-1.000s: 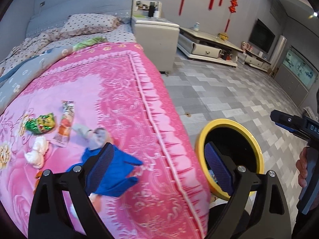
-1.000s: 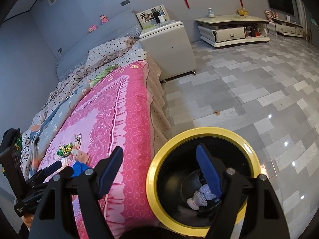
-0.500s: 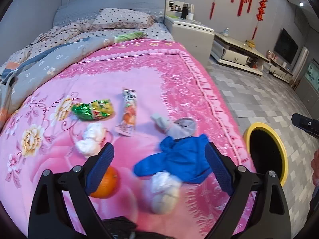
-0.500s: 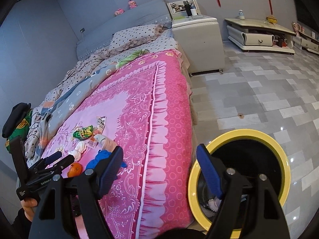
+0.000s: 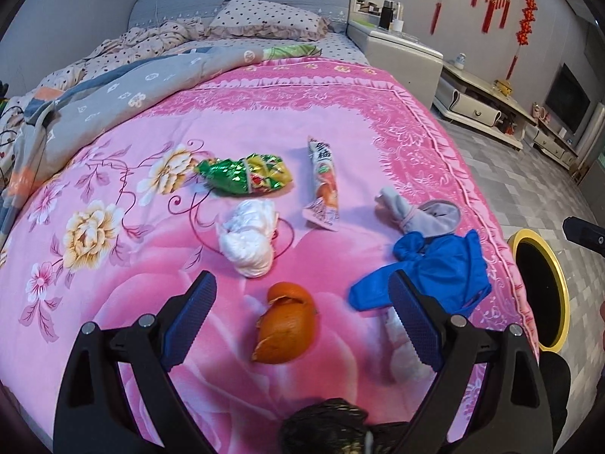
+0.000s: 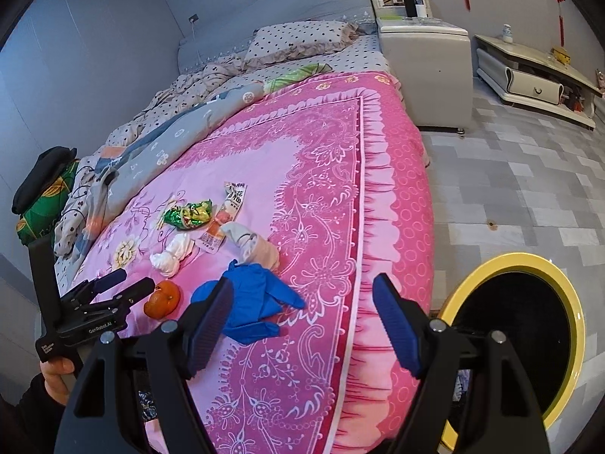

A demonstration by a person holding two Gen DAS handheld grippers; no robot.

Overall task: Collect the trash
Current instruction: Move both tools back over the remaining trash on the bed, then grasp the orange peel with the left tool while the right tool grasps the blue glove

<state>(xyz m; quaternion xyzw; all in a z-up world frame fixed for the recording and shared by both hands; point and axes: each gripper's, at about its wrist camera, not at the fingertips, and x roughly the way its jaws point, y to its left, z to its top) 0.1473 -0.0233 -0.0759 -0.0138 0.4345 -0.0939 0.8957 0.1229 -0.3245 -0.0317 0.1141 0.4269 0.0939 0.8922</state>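
While the left claw (image 5: 300,319) gapes empty, orange peel (image 5: 288,328) lies between its fingers.

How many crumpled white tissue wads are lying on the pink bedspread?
2. One tissue wad sits below the green wrapper; a second wad lies partly behind the left claw, under the blue cloth. More may be hidden.

Bedspread (image 5: 340,113): pink printed cloth, soft sheen. Green wrapper (image 5: 245,176): crinkled glossy foil. White wad (image 5: 249,240): crumpled matt paper. Orange peel (image 5: 289,323): dimpled, matt. Floor (image 6: 529,189): glossy tile. Tongs' pads (image 5: 191,321): ribbed blue.
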